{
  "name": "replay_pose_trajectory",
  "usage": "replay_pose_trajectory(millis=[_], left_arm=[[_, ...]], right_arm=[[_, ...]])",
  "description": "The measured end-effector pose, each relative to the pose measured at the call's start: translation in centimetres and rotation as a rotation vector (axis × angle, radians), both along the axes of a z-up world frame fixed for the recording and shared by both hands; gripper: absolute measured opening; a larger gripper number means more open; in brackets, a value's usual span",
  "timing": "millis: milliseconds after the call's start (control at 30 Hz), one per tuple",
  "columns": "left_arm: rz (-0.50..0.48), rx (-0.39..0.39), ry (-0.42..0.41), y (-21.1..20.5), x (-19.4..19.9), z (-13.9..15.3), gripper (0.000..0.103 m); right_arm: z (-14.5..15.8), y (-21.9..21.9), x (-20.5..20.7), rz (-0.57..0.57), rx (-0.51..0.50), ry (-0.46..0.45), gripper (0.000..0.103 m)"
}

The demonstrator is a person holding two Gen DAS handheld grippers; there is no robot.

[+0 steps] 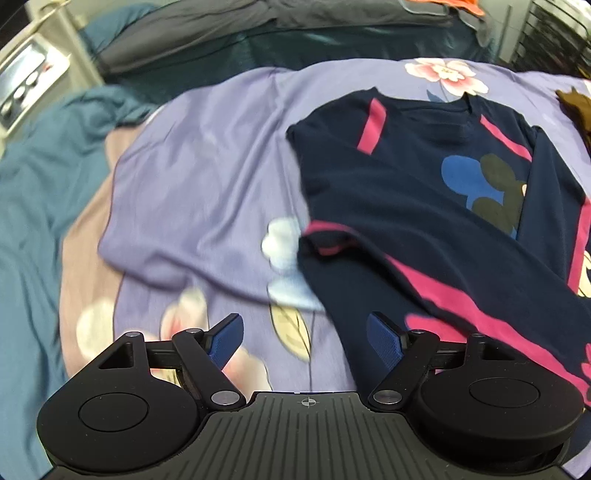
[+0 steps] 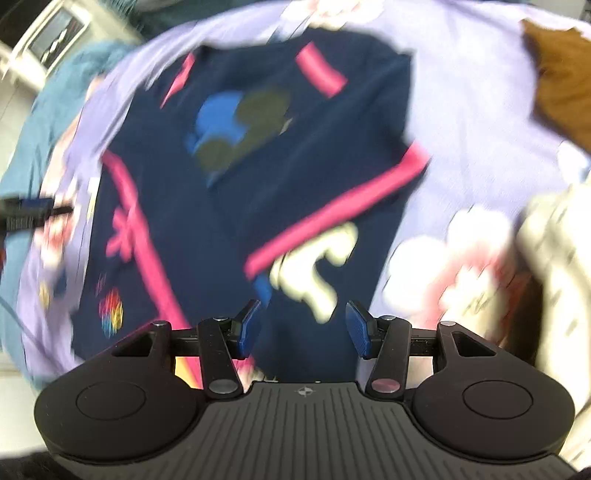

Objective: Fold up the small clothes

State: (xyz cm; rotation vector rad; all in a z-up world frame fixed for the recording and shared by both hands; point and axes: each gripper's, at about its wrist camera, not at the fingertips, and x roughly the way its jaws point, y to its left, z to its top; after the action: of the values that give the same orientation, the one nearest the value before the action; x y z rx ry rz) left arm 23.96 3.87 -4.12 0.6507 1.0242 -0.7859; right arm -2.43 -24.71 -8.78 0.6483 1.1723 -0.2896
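A small navy long-sleeved top [image 1: 424,177] with pink stripes and a blue and dark print lies flat on a purple floral bedsheet [image 1: 207,177], both sleeves folded in over the body. My left gripper [image 1: 304,338] is open and empty, low over the sheet at the top's left lower edge. In the right wrist view the same top [image 2: 258,177] fills the middle, blurred by motion. My right gripper [image 2: 303,328] is open and empty above the top's lower part. The left gripper's tip [image 2: 29,212] shows at that view's left edge.
A teal blanket [image 1: 33,221] lies left of the sheet and grey bedding [image 1: 207,29] behind it. A brown garment [image 2: 561,81] lies at the sheet's far right, a pale cloth [image 2: 554,266] at the near right. A white cabinet [image 1: 26,81] stands at the far left.
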Motion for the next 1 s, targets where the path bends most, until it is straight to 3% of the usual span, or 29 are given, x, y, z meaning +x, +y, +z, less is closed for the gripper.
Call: replay_pose_trajectory(millis=[67,200,400,500,700,767,900,1000], left_arm=[[-0.033,0.004,-0.011,-1.0,1.1,0.1,0.103],[-0.046,-0.022,-0.01,-3.2,4.2,0.1,0.103],[-0.027,-0.072,0.008,-7.1,9.1,-0.6,0.103],[-0.064,-0.089,-0.001,-9.8,10.7,-1.6,0.103],[-0.261,-0.16,-0.02,-15.4,12.1,-3.8,0.103],[-0.312,-0.157,0.009,-17.1,12.2,-4.6,0.103],[-0.414,-0.103,-0.016,-19.9,11.6,-6.0,0.103],[-0.419,-0.09,0.013,-21.1,11.7,-7.1,0.103]], right_arm=[[0.6,-2.1,0.7,-0.033,-0.017,-0.04,0.056],[0.7,-5.5,3.1,-0.08,-0.045,-0.062,0.068],[0.1,-10.3,6.3,-0.163,-0.069,-0.136,0.068],[-1.2,-12.5,8.6,-0.176,-0.097,-0.163,0.068],[-3.2,-16.2,14.4,-0.089,-0.21,-0.19,0.068],[-3.7,-16.9,16.1,-0.04,-0.24,-0.193,0.068],[-4.8,-17.7,18.5,0.041,-0.254,-0.173,0.067],[-5.8,-17.8,19.5,0.065,-0.252,-0.158,0.063]])
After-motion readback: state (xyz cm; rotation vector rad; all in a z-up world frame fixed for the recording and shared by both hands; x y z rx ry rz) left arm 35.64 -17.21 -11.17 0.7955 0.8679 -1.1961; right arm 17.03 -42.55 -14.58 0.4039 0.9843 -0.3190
